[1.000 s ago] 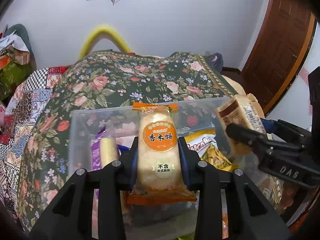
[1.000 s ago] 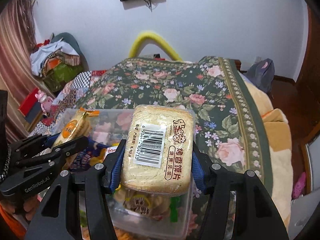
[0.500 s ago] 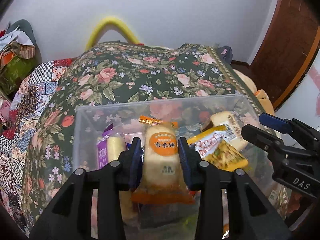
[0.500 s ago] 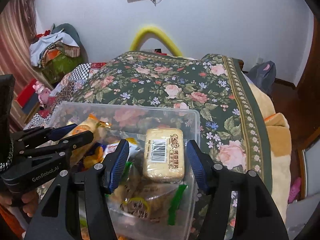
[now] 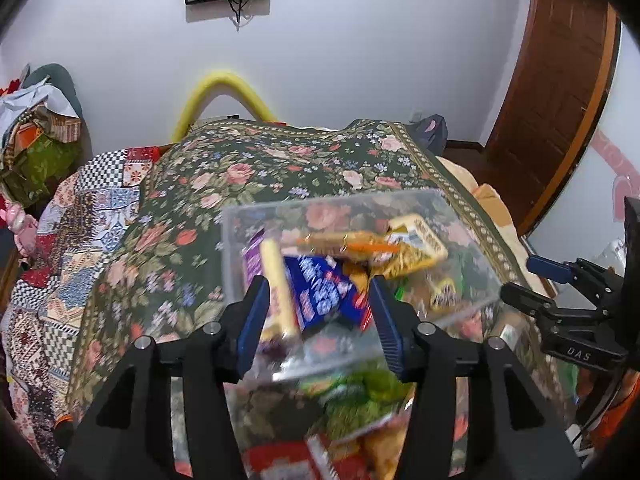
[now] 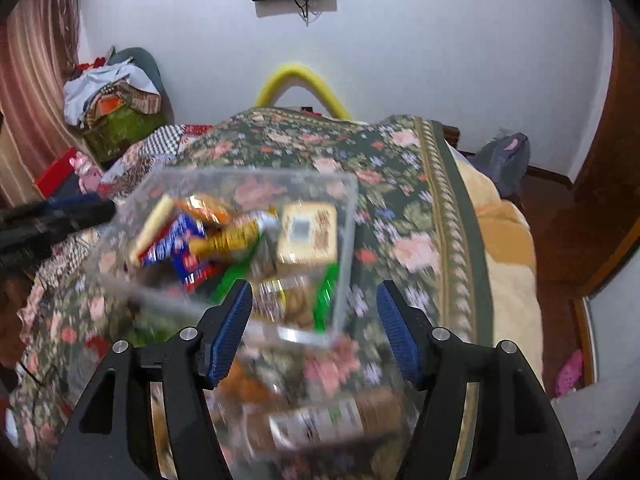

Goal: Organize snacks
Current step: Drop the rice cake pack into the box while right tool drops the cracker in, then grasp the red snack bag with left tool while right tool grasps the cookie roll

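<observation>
The clear plastic bin [image 5: 236, 240] sits on the floral bedspread [image 5: 192, 184] and serves as reference. Left gripper [image 5: 318, 324]: above the bin's near side, jaws just opening, parted, nothing between them. Right gripper [image 6: 314, 332]: over the bin's near right corner, jaws just opening, parted, empty. The orange rice-cracker pack [image 5: 348, 242] lies inside the bin, atop other snacks. The toast-slice pack [image 6: 306, 238] lies inside, against the bin's right wall.
</observation>
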Tool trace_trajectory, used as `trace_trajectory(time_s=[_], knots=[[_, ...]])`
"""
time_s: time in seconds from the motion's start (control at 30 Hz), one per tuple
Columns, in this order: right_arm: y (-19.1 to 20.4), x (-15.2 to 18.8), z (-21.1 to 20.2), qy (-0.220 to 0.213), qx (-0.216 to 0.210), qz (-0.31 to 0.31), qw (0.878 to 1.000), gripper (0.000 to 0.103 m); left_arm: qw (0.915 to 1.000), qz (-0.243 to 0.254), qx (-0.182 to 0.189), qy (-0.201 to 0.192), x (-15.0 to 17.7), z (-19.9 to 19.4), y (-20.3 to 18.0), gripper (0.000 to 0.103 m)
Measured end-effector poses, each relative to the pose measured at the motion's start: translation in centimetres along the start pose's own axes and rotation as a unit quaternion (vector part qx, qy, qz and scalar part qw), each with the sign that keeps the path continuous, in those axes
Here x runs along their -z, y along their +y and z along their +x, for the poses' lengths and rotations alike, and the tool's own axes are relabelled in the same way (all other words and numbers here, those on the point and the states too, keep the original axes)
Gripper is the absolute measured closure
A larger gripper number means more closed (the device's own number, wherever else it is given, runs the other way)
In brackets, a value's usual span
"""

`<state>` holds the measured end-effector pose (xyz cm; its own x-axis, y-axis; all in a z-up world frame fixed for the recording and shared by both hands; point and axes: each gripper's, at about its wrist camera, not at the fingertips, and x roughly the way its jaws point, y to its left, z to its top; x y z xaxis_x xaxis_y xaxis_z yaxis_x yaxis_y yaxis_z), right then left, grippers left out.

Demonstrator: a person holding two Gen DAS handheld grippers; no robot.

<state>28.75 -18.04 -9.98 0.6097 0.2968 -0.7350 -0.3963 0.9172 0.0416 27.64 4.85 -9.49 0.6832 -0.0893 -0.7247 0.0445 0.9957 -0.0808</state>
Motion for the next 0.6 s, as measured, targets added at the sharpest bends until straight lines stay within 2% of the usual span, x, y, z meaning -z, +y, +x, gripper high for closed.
trace_trajectory(time_s=[0.2, 0.4, 0.6], knots=[[-1.5, 3.6, -0.3, 0.030, 0.008, 0.028, 0.999, 0.034, 0.9997, 0.011, -0.015, 0.015, 3.4, -1.5, 0.8, 0.049], [-2.5, 6.4, 0.6, 0.057, 0.017, 0.068, 0.996, 0.034, 0.9987, 0.025, -0.022, 0.039, 7.3, -1.5, 1.1, 0.049], [-3.2, 6.8, 1.5, 0.060, 0.010, 0.104, 0.993, 0.028, 0.9971, 0.041, -0.043, 0.046, 10.9, -1.2, 1.3, 0.049]])
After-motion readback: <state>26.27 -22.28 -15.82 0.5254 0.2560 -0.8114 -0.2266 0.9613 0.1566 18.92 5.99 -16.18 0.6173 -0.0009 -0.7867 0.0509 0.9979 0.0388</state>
